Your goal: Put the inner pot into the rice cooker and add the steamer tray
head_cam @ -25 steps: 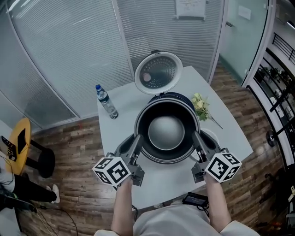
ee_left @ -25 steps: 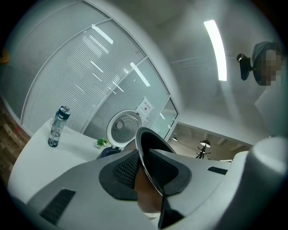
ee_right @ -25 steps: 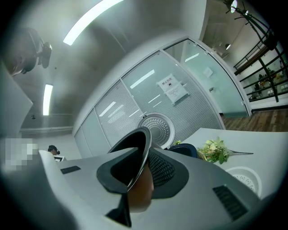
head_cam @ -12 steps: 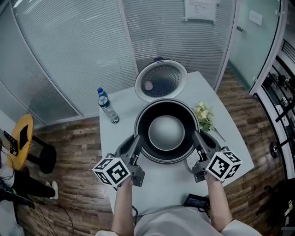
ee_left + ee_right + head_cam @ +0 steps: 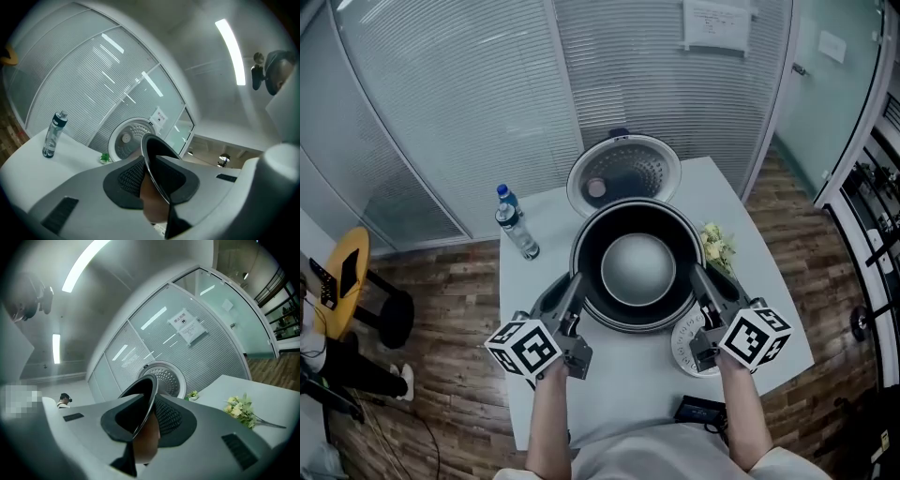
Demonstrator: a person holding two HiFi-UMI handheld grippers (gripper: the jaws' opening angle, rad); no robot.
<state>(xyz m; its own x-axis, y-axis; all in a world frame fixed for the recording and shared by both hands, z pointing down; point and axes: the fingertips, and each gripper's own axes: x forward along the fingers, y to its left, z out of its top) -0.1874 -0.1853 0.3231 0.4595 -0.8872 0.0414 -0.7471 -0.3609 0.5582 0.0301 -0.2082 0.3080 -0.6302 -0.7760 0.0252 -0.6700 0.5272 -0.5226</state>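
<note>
While the left hand-held gripper [image 5: 575, 281] and the right hand-held gripper [image 5: 696, 274] are each clamping the thin metal rim of the pot [image 5: 637, 267] between mesh-textured dark pads [image 5: 130, 177], at opposite sides, the pot is hanging level, mouth up, above the white tabletop [image 5: 523, 281]. Round, dark-walled and smooth grey at the bottom, it is hovering just before the cooker's open, dimpled lid [image 5: 623, 173]. A clear bottle [image 5: 516, 223] is standing left; flowers [image 5: 717, 246] are lying right.
</note>
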